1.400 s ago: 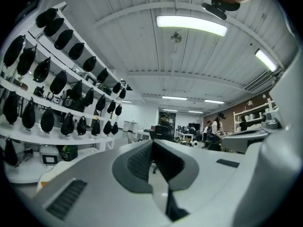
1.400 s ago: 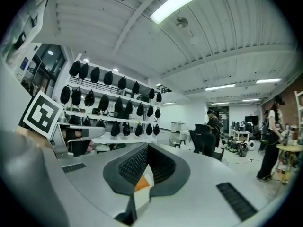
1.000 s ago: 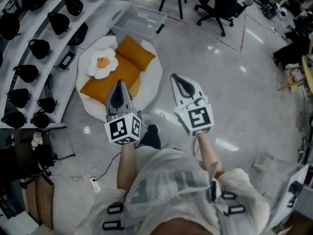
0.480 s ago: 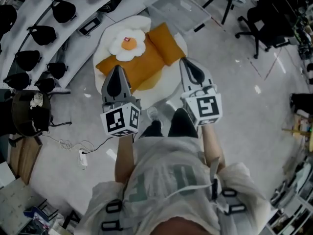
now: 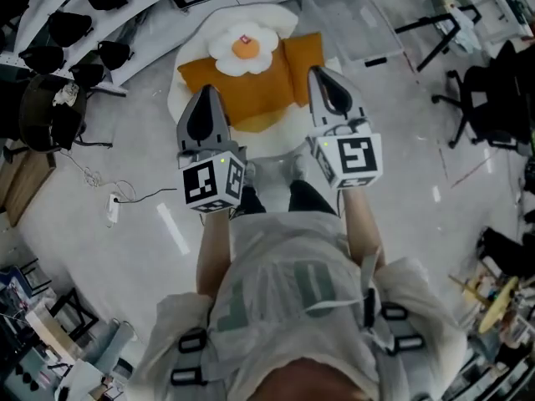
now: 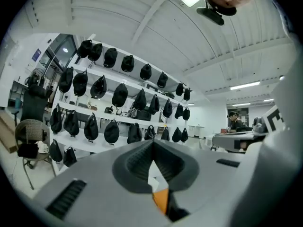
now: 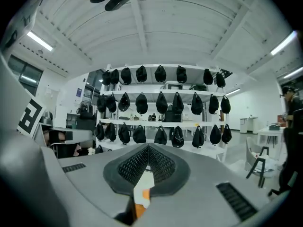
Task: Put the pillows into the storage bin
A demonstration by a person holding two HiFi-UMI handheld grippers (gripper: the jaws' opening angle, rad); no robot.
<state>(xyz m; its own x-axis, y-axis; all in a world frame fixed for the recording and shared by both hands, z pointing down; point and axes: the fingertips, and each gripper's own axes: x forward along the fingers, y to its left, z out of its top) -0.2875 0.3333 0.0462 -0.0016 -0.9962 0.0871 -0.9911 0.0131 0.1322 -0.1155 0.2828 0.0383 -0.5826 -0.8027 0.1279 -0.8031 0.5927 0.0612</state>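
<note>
In the head view, a fried-egg pillow [image 5: 244, 47] lies on a large orange pillow [image 5: 238, 94], with a smaller orange pillow [image 5: 303, 57] beside it. All three rest on a round white cushion [image 5: 185, 78] on the floor. A clear storage bin [image 5: 351, 25] stands just right of them. My left gripper [image 5: 206, 100] and right gripper [image 5: 321, 78] are held side by side in the air in front of the pillows, both shut and holding nothing. In the gripper views, the left gripper [image 6: 152, 167] and the right gripper [image 7: 146, 167] each show meeting jaws with shelves behind them.
White shelves with black bags [image 5: 71, 27] curve along the upper left. A wicker chair [image 5: 46, 111] and a power strip with cable [image 5: 113, 210] lie at the left. A stand [image 5: 430, 36] and an office chair [image 5: 493, 98] are at the right. The person's shoes [image 5: 272, 192] are below the grippers.
The view has swung round, so the pillows and bin have shifted from the upper left to the top centre. Both grippers have stayed shut and side by side.
</note>
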